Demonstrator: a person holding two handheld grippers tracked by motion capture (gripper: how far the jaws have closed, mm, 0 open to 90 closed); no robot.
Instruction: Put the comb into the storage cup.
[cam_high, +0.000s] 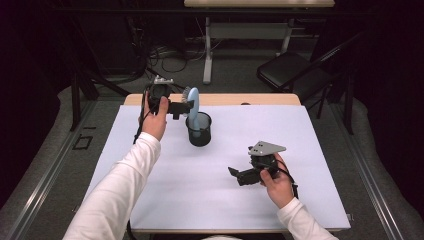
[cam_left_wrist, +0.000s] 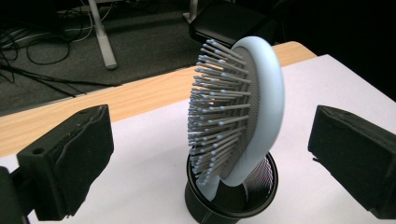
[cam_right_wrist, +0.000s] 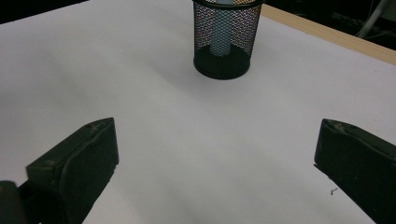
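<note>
A light blue hairbrush (cam_high: 193, 105) stands handle-down in a black mesh cup (cam_high: 199, 131) near the table's far middle. In the left gripper view the hairbrush (cam_left_wrist: 243, 112) leans in the cup (cam_left_wrist: 233, 200), bristles facing left, between my wide-apart jaws and apart from both. My left gripper (cam_high: 186, 106) is open just left of the brush head. My right gripper (cam_high: 236, 174) is open low over the white surface at front right, aimed at the cup (cam_right_wrist: 227, 39), through whose mesh the blue handle (cam_right_wrist: 219, 32) shows.
A white sheet (cam_high: 150, 165) covers the table, with a wooden strip (cam_high: 225, 99) bare along the far edge. Behind the table stand a black folding chair (cam_high: 292, 70), a table leg (cam_high: 207, 50) and loose cables on the floor.
</note>
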